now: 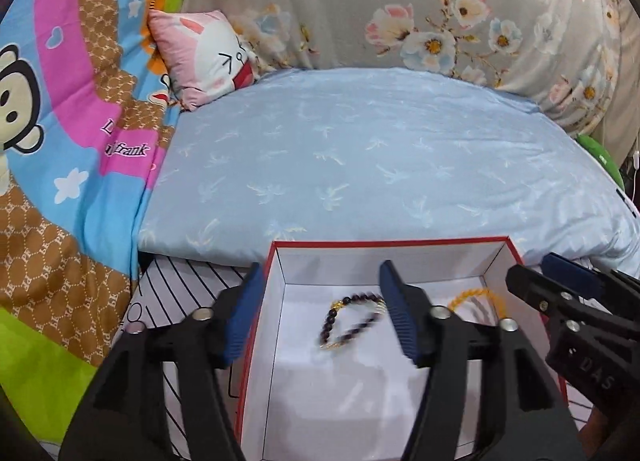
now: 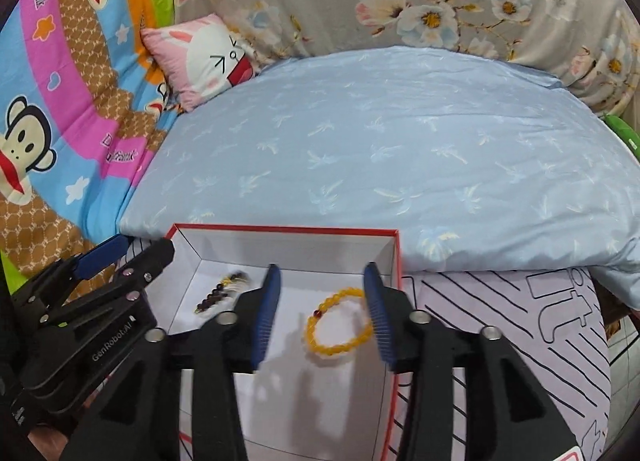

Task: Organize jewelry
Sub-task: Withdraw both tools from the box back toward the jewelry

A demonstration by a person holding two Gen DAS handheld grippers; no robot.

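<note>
A red-edged white box [image 1: 392,242] [image 2: 280,230] lies open in front of the bed. A dark beaded bracelet [image 1: 352,321] [image 2: 218,293] and a yellow beaded bracelet [image 1: 476,297] [image 2: 340,321] lie on its floor. My left gripper [image 1: 320,313] is open above the box's left part, with the dark bracelet between its fingers and blurred. My right gripper [image 2: 320,313] is open above the box's right part, over the yellow bracelet. Each gripper shows in the other's view: the right one [image 1: 560,281] and the left one [image 2: 132,253].
The box rests on a lilac cloth with black lines [image 2: 500,321] [image 1: 176,289]. Behind it is a light blue bedsheet [image 1: 380,157], a pink cartoon pillow [image 1: 208,57], a monkey-print quilt [image 1: 60,141] at left and a floral blanket [image 1: 400,1] at the back.
</note>
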